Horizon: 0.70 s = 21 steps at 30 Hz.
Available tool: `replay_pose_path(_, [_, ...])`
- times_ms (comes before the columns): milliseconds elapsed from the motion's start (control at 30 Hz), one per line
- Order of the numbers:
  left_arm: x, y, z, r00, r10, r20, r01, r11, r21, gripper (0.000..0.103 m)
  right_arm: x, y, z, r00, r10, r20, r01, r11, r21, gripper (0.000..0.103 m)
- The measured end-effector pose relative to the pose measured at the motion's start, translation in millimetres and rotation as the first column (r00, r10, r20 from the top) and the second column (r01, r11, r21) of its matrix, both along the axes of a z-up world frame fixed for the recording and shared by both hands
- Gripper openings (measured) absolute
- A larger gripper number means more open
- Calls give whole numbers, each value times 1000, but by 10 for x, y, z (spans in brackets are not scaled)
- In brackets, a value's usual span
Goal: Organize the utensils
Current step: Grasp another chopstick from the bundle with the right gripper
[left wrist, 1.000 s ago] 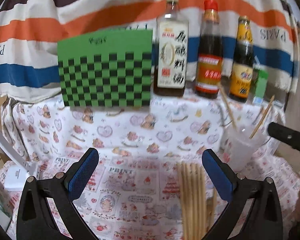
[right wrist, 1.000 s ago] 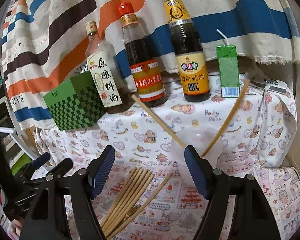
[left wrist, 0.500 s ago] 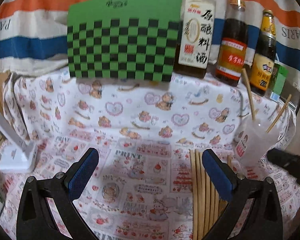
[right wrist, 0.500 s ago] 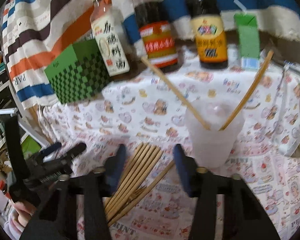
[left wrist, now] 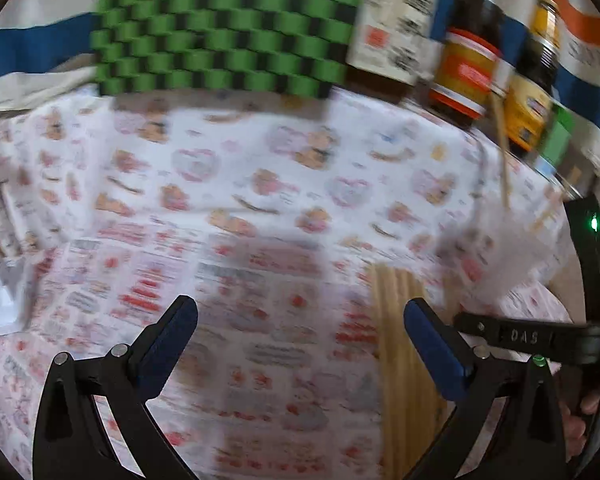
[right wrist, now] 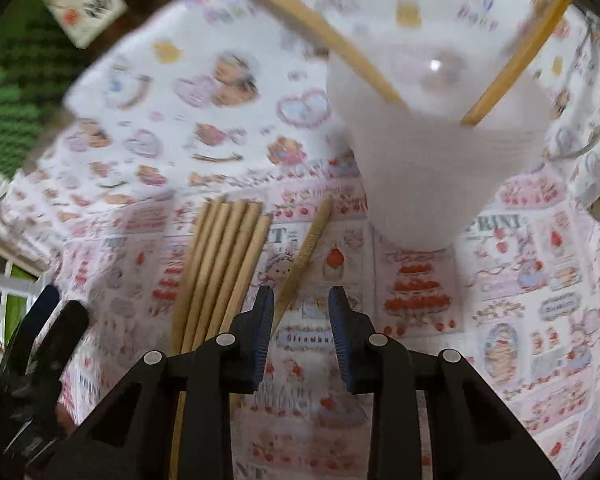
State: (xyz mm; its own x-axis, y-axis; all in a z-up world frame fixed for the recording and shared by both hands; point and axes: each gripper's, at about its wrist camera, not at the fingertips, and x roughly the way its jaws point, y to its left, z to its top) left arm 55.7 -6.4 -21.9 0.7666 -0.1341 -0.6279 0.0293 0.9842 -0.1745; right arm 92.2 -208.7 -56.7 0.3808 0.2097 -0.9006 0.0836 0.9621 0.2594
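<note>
Several wooden chopsticks (right wrist: 220, 264) lie in a bundle on the printed tablecloth, and a single chopstick (right wrist: 310, 240) lies angled just to their right. My right gripper (right wrist: 300, 300) points steeply down over that single chopstick. Its jaws are closing, and the chopstick's near end sits in the gap beside the left pad without being pinched. Just beyond stands a frosted white cup (right wrist: 440, 152) holding two chopsticks (right wrist: 516, 60). My left gripper (left wrist: 300, 306) hangs open and empty over the cloth, with the chopstick bundle (left wrist: 404, 340) by its right finger.
A green checkered box (left wrist: 228, 28) and three sauce bottles (left wrist: 464, 76) stand along the back against a striped cloth. A green carton (left wrist: 556, 140) is at the far right. The right gripper's black frame (left wrist: 540, 336) sits close to my left gripper's right side.
My right gripper has dropped and tipped down onto the loose chopsticks, and its jaws have narrowed a lot. My left gripper has sunk closer to the table and stays wide open.
</note>
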Motion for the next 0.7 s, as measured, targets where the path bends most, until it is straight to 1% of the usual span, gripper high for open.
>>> replay_pose_path(67, [-3,87,44,999,29,19,-29,1000,-5,102,54,45,-40,1000,-23,0,22,999,-46,32])
replay_pose_path(133, [-16,145,73,998,50,34,-50,999,0,102,89,87,-52,999,-33,13,34,997,-70,32])
replay_pose_path(267, [-25,162,90,995,81,55,-83,995,51,102,172,191,-76,999,-36,33,40,992,-116,31])
replay_pose_path(333, [5,154,73,995,89,45,-92,993,73,102,208,239,-87,999,-29,44,34,991,-132,25])
replay_pose_path(367, [28,149,55,995,96,31,-99,991,88,102,225,265,-94,998,-20,53,27,989,-148,18])
replay_pose_path(400, [40,150,37,995,102,22,-104,990,97,102,237,306,-88,998,-11,56,21,984,-178,14])
replay_pose_path(433, [49,151,20,995,103,18,-104,990,95,102,244,347,-77,998,-3,56,14,981,-194,13])
replay_pose_path(467, [59,162,8,995,100,12,-101,991,88,102,250,351,-74,999,5,54,4,983,-181,10])
replay_pose_path(533, [72,184,-4,996,94,-4,-94,993,73,102,244,315,-68,999,1,52,5,992,-124,8])
replay_pose_path(600, [73,181,-2,996,86,-10,-85,994,62,102,228,298,-49,998,15,59,-11,997,-75,8])
replay_pose_path(633, [68,175,8,997,82,-11,-81,995,60,102,178,281,-13,997,16,74,-10,997,-71,8])
replay_pose_path(700, [45,156,36,997,72,-3,-72,995,62,102,40,267,167,986,34,166,-27,998,-48,8])
